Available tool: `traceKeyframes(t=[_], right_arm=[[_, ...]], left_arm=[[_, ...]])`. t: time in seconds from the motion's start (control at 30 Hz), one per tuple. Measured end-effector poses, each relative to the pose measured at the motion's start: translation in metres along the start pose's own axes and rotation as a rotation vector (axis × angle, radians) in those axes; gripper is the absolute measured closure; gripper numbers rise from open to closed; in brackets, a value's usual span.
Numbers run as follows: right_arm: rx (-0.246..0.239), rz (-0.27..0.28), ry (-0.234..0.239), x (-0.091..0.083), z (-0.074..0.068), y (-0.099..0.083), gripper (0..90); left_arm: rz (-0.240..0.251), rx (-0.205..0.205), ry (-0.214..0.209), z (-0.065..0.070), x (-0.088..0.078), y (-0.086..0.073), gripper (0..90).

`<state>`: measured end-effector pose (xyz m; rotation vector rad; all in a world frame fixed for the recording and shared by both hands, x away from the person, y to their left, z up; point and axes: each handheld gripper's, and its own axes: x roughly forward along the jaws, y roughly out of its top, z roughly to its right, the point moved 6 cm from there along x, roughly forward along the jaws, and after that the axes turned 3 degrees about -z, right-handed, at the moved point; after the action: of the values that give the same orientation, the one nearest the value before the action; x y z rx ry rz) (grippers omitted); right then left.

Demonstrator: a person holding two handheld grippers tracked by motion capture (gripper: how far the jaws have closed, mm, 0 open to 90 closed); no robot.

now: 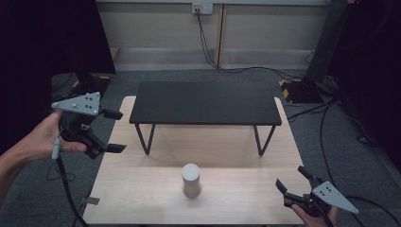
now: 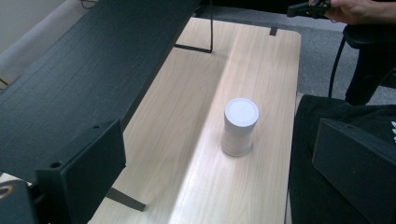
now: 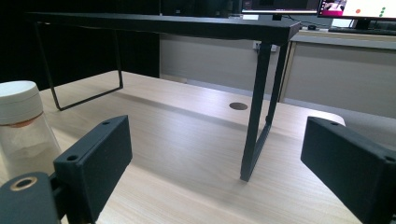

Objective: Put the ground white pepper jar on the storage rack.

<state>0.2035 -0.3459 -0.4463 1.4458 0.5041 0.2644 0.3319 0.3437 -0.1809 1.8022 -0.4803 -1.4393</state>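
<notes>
White jar [image 1: 191,179] amid bare tabletop [image 1: 246,198]

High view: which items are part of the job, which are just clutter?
In the job:
- white jar, upright on the wooden table, untouched
- left gripper, jaws open, off the table's left edge
- right gripper, jaws open, at the near right corner

Just about:
- black shelf, bare, at the table's far side
- floor cables
- wall socket
</notes>
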Motion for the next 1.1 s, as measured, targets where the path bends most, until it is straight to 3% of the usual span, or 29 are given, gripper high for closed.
traceKeyframes(t=[0.37,0.6,1.1], right_arm=[[0.0,0.005,-0.009,-0.001,0.0,0.0,8.5],[-0.001,0.007,-0.006,0.0,0.0,0.001,8.6],[-0.005,0.017,-0.015,-0.002,-0.001,0.001,8.6]], left_arm=[[-0.002,0.01,0.004,0.004,0.008,0.0,1.7],[0.014,0.005,-0.028,0.003,0.019,-0.004,1.8],[-0.041,-0.001,-0.058,0.006,0.073,-0.02,2.2]])
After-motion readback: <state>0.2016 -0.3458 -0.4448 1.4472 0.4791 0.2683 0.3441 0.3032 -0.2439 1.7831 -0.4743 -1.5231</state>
